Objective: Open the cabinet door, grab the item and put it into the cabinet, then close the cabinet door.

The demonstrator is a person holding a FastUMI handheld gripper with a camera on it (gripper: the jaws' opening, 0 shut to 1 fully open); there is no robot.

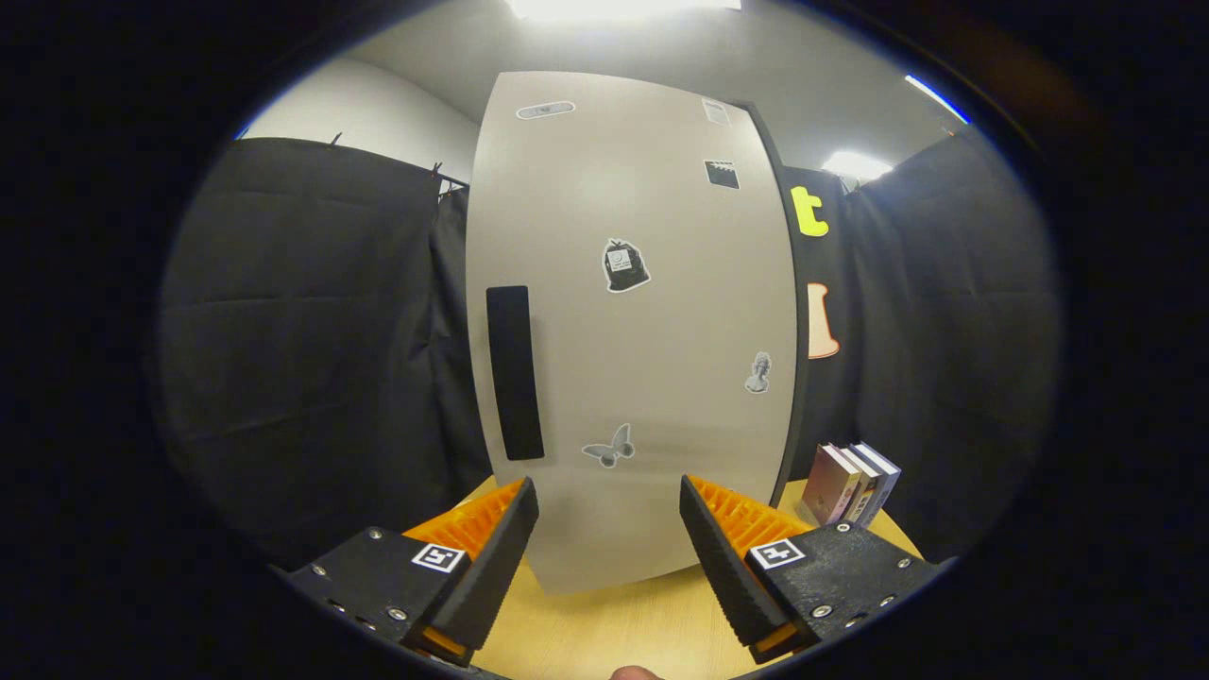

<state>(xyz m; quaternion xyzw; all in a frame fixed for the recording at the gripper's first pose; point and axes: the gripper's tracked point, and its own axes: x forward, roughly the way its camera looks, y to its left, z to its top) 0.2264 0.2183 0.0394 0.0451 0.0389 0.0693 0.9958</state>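
Two fingers of the gripper [609,505] stand well apart with nothing between them, pointing at a tall pale cabinet [633,331] that stands on a light wooden table [614,628]. Black cloth hangs on the far left. Next comes the cabinet door [661,312], shut, with a dark upright handle [515,373] set near its left edge, above and just beyond the left finger. Moving right across the door there are several stickers: an oval one [545,110] near the top, a butterfly [609,447] low down between the fingers, a dark bag shape [624,265] in the middle, a small black square [722,174] higher up, and a little bust [757,373] near the right edge. The door's right edge shows a dark rim. Further right, beside the cabinet and beyond the right finger, three small boxes [850,484] stand upright together on the table, touching each other, apart from the cabinet. More black cloth hangs behind them.
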